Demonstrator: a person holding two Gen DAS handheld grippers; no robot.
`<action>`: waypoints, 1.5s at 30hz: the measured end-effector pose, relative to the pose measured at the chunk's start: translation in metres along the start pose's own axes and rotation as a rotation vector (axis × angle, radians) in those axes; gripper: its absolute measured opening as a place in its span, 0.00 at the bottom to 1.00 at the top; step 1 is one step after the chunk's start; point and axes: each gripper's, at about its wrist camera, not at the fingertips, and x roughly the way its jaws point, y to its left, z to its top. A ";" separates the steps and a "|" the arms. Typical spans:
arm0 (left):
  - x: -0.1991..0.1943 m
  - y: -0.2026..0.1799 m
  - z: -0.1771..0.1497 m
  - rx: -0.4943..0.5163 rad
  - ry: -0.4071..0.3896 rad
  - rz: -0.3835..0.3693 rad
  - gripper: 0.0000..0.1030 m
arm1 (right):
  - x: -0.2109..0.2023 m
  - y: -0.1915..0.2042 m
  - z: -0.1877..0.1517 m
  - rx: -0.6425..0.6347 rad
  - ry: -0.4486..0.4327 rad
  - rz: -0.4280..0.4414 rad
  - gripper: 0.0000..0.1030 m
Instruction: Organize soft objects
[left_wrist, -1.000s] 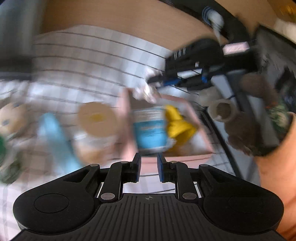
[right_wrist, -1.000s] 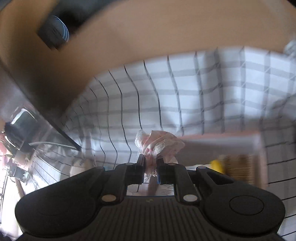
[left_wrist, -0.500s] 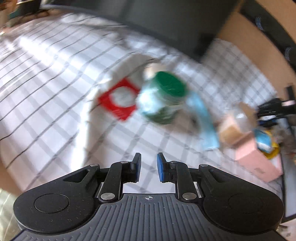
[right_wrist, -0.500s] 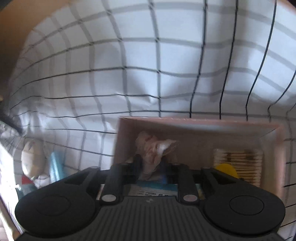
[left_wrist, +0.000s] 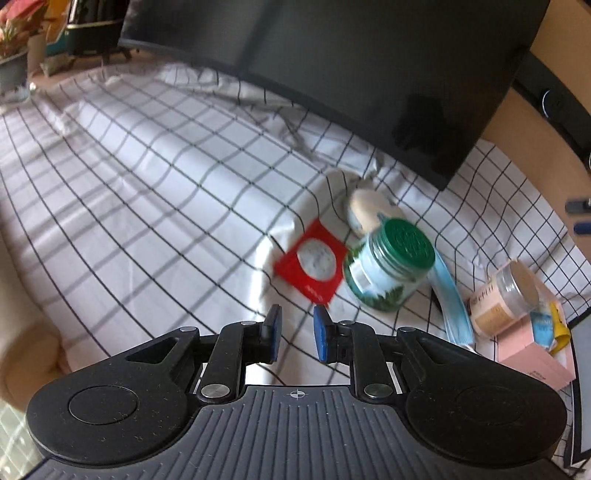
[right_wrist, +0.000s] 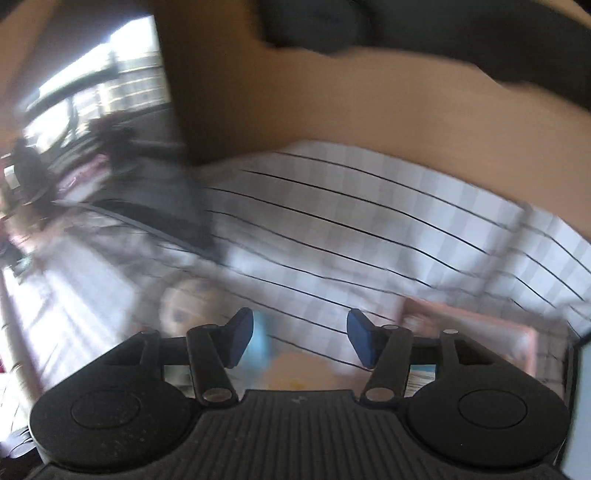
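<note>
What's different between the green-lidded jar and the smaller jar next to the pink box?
The green-lidded jar looks bigger and has a dark green lid and a pale blue label with green leaves; the smaller jar has a clear lid and a peach label. The green-lidded jar stands beside the red packet; the smaller jar sits against the pink box. Both lean in this view and rest on the checked cloth.

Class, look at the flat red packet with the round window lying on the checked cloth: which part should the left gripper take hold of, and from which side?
Probably the near corner of the red packet, approached from the left gripper side. It lies flat on the checked cloth, so only its thin edges offer a pinch. That corner points toward the gripper, while the green-lidded jar crowds the right edge.
</note>
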 end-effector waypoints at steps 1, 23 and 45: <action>0.000 0.002 0.002 0.001 -0.006 0.001 0.20 | -0.002 0.015 0.002 -0.006 -0.016 0.019 0.56; 0.065 -0.019 0.020 0.195 0.001 -0.076 0.20 | 0.082 0.145 0.010 -0.326 0.186 0.176 0.65; 0.061 -0.002 -0.006 0.160 -0.026 0.011 0.20 | 0.285 0.235 -0.026 -0.596 0.523 -0.075 0.13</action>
